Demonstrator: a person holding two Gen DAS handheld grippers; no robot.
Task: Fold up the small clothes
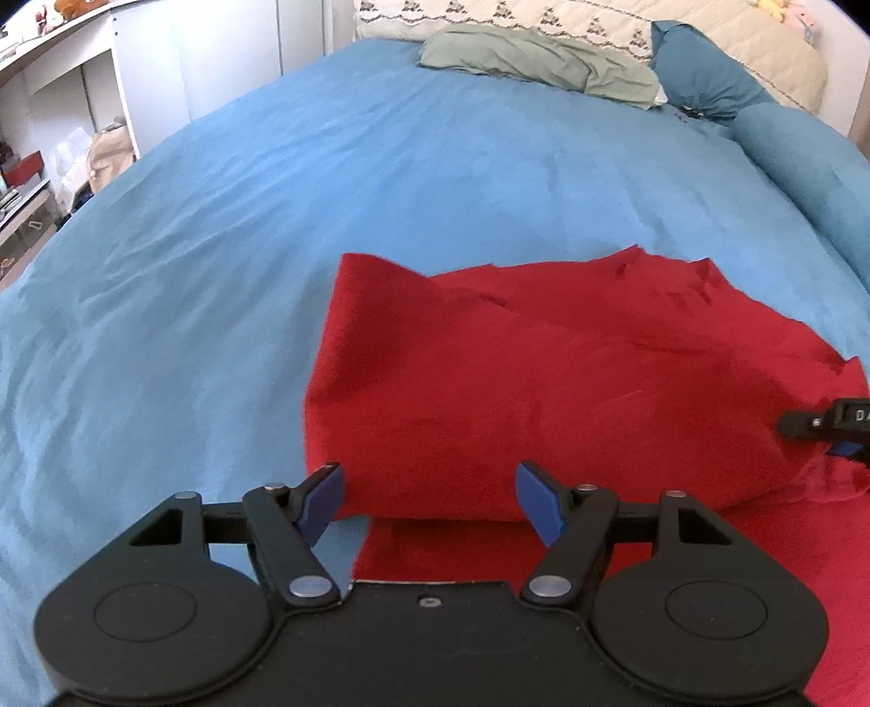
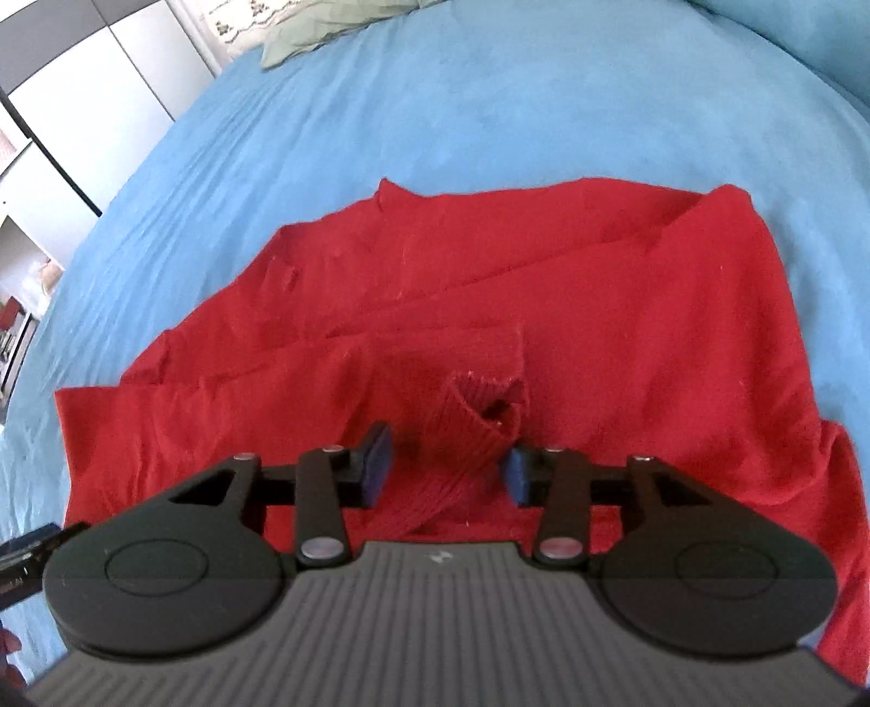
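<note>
A red knit garment [image 1: 544, 380] lies partly folded on the blue bedspread [image 1: 272, 217]. My left gripper [image 1: 429, 495] is open, its blue pads [image 1: 326, 497] just short of the garment's near folded edge. In the right wrist view the garment [image 2: 544, 283] spreads wide, with a ribbed sleeve cuff [image 2: 478, 413] standing up in front. My right gripper [image 2: 446, 467] is open with the cuff's ribbed sleeve lying between its pads [image 2: 378, 462]. The right gripper's tip [image 1: 826, 424] shows at the left wrist view's right edge.
A green cloth [image 1: 544, 60] and teal pillows [image 1: 707, 70] lie at the head of the bed, with a cream quilt [image 1: 761, 49] behind. White shelves [image 1: 65, 109] stand to the left of the bed. The left gripper's edge [image 2: 27, 554] shows low left.
</note>
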